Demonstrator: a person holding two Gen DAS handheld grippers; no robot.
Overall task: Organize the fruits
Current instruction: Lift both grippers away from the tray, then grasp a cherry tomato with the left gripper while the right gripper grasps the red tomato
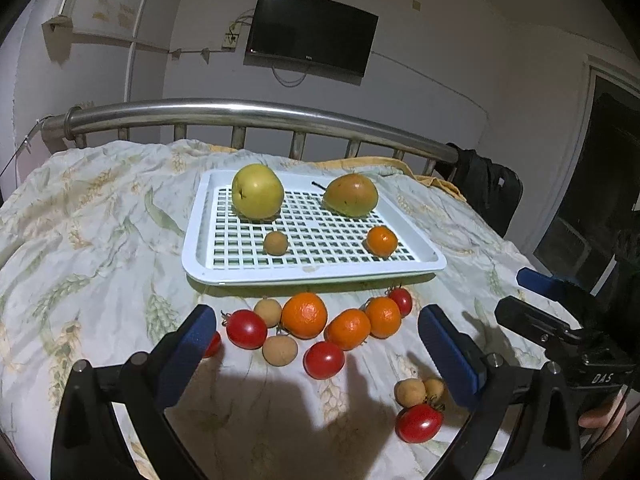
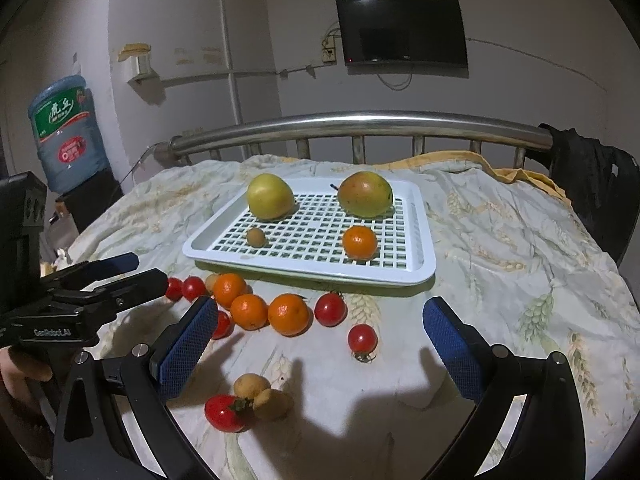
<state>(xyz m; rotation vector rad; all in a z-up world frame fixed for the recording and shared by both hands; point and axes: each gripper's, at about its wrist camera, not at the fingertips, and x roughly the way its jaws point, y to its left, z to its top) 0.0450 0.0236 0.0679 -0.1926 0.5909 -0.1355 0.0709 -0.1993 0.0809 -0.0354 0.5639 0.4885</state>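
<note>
Black gripper (image 1: 318, 354) frames, blue textured fingers (image 1: 188, 354), silver screws

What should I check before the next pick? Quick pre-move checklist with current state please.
1. Left gripper open and holding nothing: ok.
2. Right gripper open and holding nothing: ok.
3. Free space on the white slotted tray: ok. It holds only the yellow-green apple, the mango, one longan and one tangerine.
4. Loose fruit within reach: ok. Three tangerines, the largest at, lie on the cloth in front of the tray among cherry tomatoes and longans.
5. Isolated target: not ok. The tangerines lie tightly clustered with neighbours; the cherry tomato lies apart.
6. Fruit stability on the wrinkled bedsheet: cannot tell.
</note>
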